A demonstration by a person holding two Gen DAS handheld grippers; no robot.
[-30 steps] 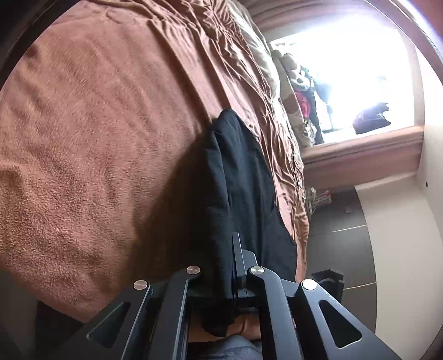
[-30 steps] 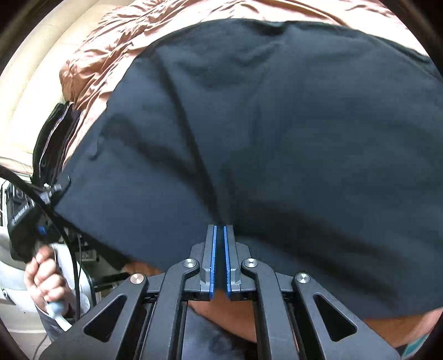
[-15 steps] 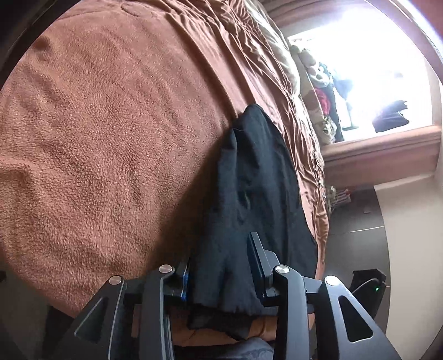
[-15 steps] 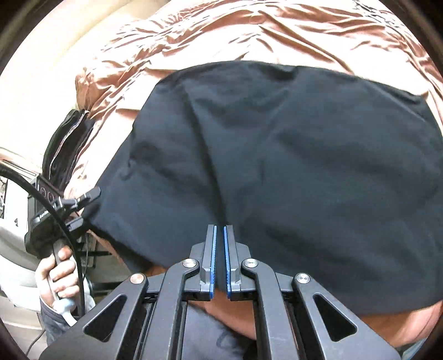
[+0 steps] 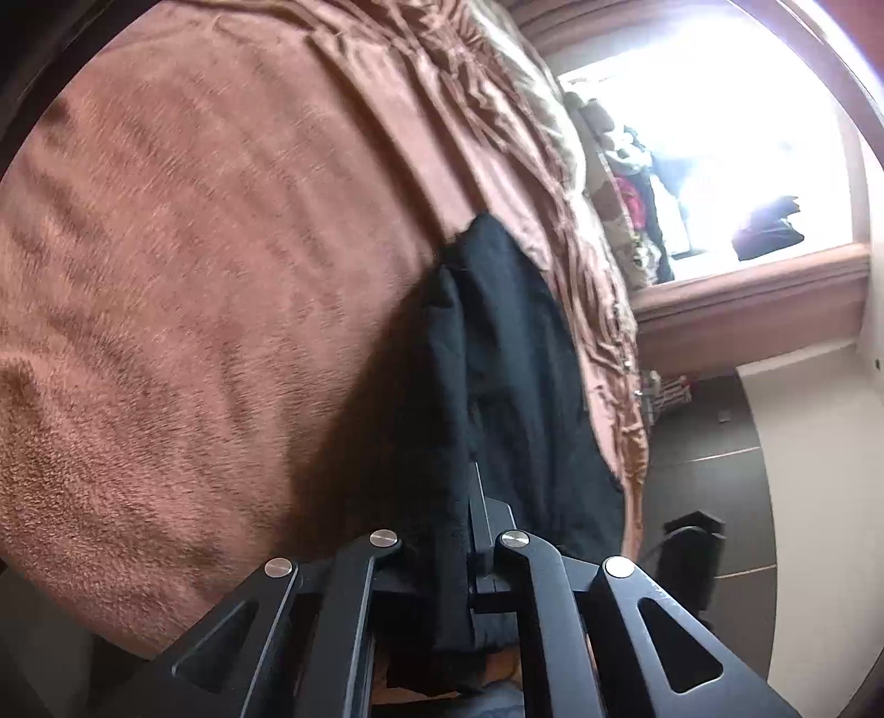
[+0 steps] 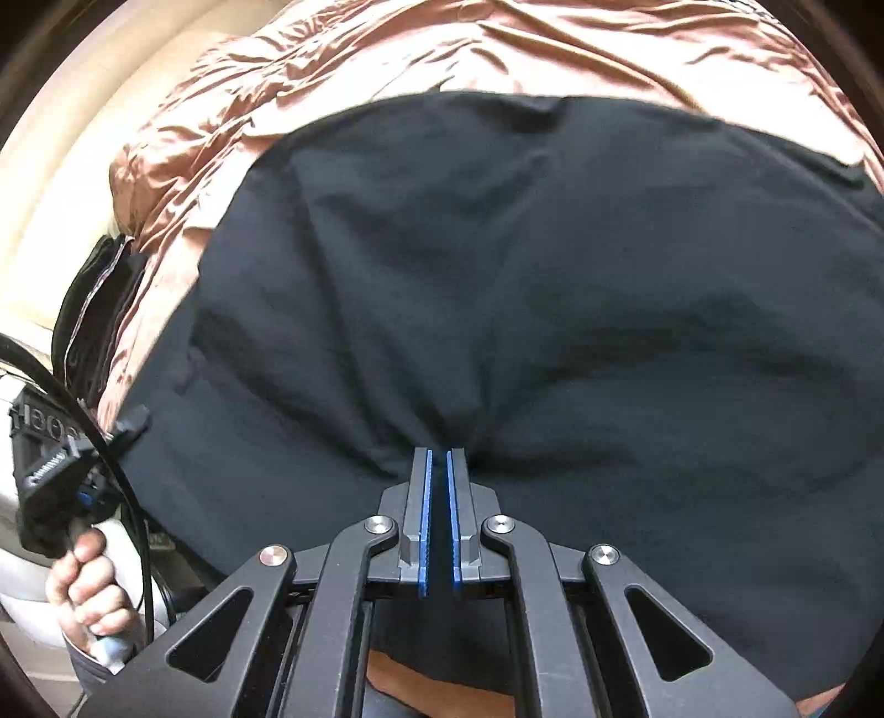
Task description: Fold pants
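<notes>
Both my left claw (image 5: 469, 530) and right claw (image 6: 436, 486) are clamped on the black pants' (image 6: 552, 276) near edge above the bed (image 5: 193, 276), mid-fold; next I judge it needs carrying evenly across.

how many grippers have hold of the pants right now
2. The left gripper is clamped on the pants at their near edge; the right gripper pinches a fold in the middle of the cloth.

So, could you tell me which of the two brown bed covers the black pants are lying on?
The black pants lie on the shiny, wrinkled satin cover, not the fuzzy fleece blanket beside it; both grippers pinch their near edge.
</notes>
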